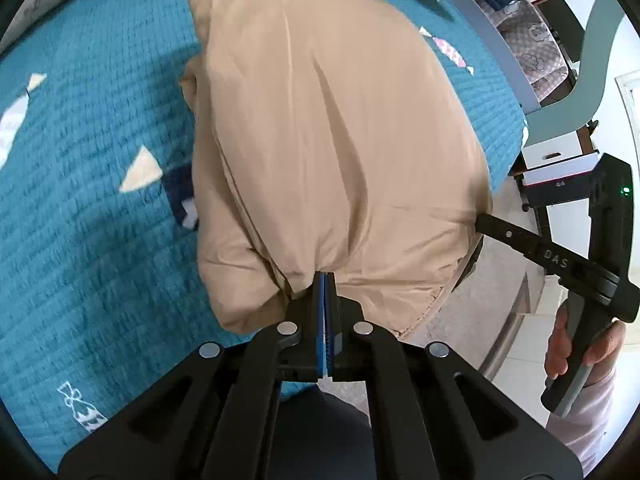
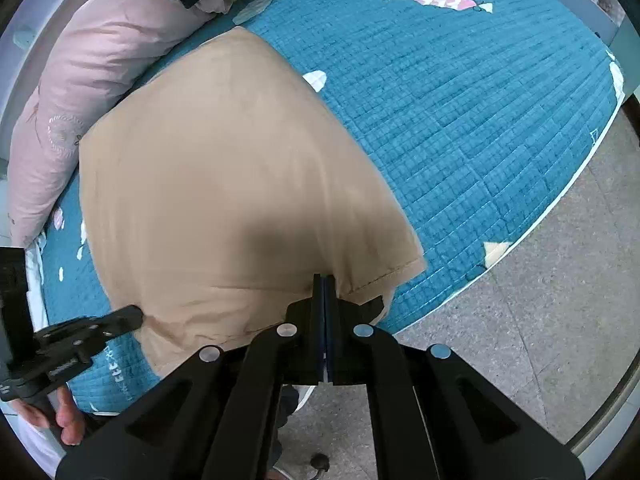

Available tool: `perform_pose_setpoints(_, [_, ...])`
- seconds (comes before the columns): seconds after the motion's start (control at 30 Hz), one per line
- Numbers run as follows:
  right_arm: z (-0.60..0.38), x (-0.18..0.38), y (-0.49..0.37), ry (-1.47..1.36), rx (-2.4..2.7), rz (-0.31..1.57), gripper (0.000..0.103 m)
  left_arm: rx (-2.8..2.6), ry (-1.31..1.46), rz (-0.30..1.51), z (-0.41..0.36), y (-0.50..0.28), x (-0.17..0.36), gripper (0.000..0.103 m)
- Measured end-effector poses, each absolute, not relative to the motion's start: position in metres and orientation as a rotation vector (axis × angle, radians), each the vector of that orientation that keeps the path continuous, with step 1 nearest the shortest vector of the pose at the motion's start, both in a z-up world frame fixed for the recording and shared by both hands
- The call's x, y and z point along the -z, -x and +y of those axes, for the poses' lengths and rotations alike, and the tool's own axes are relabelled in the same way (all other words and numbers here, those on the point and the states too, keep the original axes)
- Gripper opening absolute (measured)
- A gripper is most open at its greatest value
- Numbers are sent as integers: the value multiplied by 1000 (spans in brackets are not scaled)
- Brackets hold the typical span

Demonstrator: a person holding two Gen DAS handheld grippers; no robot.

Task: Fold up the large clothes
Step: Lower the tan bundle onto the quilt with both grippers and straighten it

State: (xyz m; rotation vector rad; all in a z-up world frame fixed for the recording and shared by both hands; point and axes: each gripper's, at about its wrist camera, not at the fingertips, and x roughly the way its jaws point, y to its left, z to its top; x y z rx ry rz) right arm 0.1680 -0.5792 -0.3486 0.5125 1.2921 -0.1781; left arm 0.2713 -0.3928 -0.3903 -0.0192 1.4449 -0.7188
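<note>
The large tan, smooth-fabric garment [image 1: 336, 128] lies spread across a teal quilted bedspread [image 1: 88, 184] printed with candy shapes, its near hem lifted off the bed by two black hand-held grippers. The bulk of the cloth rests on the quilt, with a pink padded pillow [image 2: 80, 80] just beside its far corner.

The left gripper [image 1: 325, 280] is pinched tight on a bunched fold at the hem; the right gripper [image 2: 324, 280] is likewise clamped on the stitched corner. Each jaw pair stands closed to a narrow line with cloth between the pads.

The main risk, by judgement, is uneven tension: if one hand leads, the slippery fabric may skew and the fold land crooked. The left bite holds a gathered wad, so layers could slide free or carry a crease into the fold. The right grip sits near the very edge, where the seam might slip out. The hem hangs by the bed's edge and could drop toward the grey floor [image 2: 520, 340].
</note>
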Motion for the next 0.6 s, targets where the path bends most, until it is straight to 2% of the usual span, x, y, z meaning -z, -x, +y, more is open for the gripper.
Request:
perform_pose_setpoints(0.17, [-576, 371, -178, -547, 197, 1306, 0, 693, -2, 1484, -407, -282, 413, 3])
perform_pose_setpoints(0.37, [-567, 347, -166, -551, 205, 1243, 5, 703, -60, 1440, -403, -276, 393, 3])
perform_pose_setpoints(0.43, [-562, 331, -160, -569, 187, 1209, 8, 702, -40, 1435, -398, -271, 386, 9])
perform_pose_setpoints(0.5, [-555, 315, -153, -575, 188, 1173, 33, 695, -50, 1399, -398, -260, 376, 23])
perform_pose_setpoints(0.53, [-551, 306, -150, -560, 206, 1153, 64, 692, -65, 1385, -397, -255, 373, 30])
perform_pose_setpoints(0.57, [-546, 295, -145, -537, 239, 1119, 83, 681, -82, 1368, -395, -250, 368, 50])
perform_pose_setpoints(0.6, [-543, 286, -139, -523, 257, 1089, 86, 660, -90, 1335, -390, -245, 361, 57])
